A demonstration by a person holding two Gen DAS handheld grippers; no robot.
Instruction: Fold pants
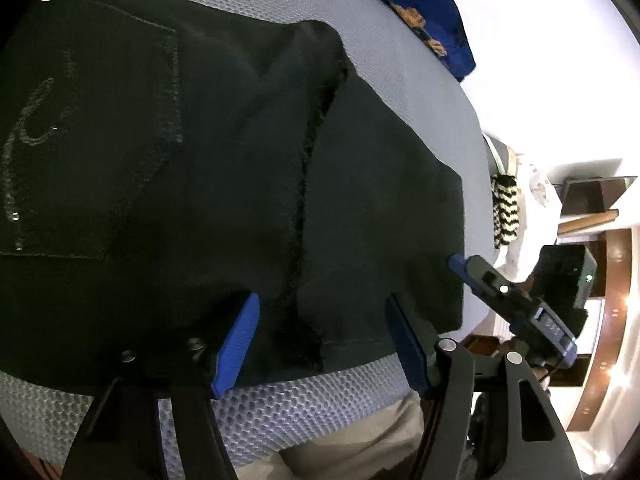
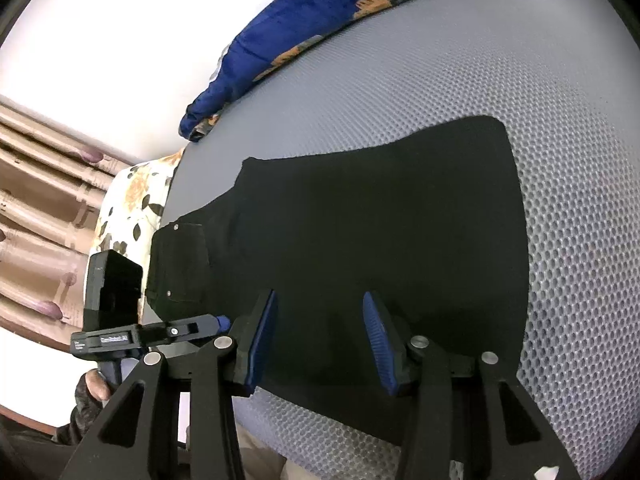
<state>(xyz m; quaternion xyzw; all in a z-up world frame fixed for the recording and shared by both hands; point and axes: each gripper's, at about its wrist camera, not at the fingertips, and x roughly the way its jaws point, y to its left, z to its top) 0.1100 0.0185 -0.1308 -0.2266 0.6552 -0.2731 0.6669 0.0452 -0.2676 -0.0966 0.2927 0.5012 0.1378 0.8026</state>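
Black pants (image 1: pixel 224 168) lie folded on a grey mesh mat (image 1: pixel 280 412); a back pocket with a rivet shows at the left and a frayed hem edge runs down the middle. My left gripper (image 1: pixel 322 344) is open, its blue pads either side of that edge near the mat's front. In the right wrist view the pants (image 2: pixel 380 232) lie flat, and my right gripper (image 2: pixel 320 340) is open over their near edge. The right gripper (image 1: pixel 520 304) shows at the right in the left wrist view; the left gripper (image 2: pixel 160 334) shows at the left in the right wrist view.
A blue floral blanket (image 2: pixel 320 28) lies at the mat's far edge. A floral pillow (image 2: pixel 132 204) sits at the left. A black-and-white zigzag cloth (image 1: pixel 506 212) hangs beyond the mat's right edge. Bare mat (image 2: pixel 580 200) lies right of the pants.
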